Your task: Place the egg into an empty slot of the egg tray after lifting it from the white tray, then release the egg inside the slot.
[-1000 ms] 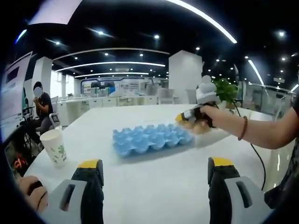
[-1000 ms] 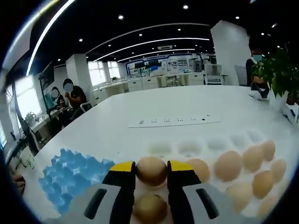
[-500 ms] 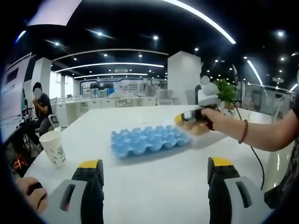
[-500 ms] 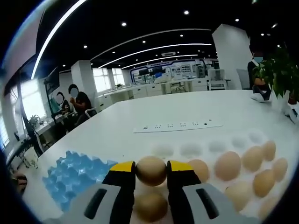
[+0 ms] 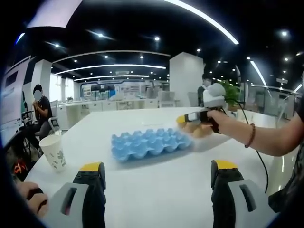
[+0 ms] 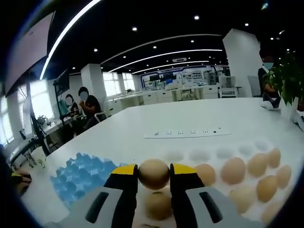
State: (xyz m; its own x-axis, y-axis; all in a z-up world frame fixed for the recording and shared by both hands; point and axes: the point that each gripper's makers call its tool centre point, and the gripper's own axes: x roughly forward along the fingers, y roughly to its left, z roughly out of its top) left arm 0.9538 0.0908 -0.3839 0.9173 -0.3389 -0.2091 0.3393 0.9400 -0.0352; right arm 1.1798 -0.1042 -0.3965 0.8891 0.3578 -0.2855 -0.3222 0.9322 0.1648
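Brown egg (image 6: 153,174) clamped in right tongs (image 6: 154,176), left tongs (image 5: 159,175) wide, paper cup (image 5: 53,151) beside blue egg tray (image 5: 149,143)

Egg tray (image 5: 149,144) mid-table (image 5: 156,190), cup (image 5: 53,152) to its left, white tray (image 6: 247,185) w/ eggs on its right.

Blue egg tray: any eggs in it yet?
Empty as far as shown. The blue egg tray has bare cups in both views; the right gripper holds the egg.
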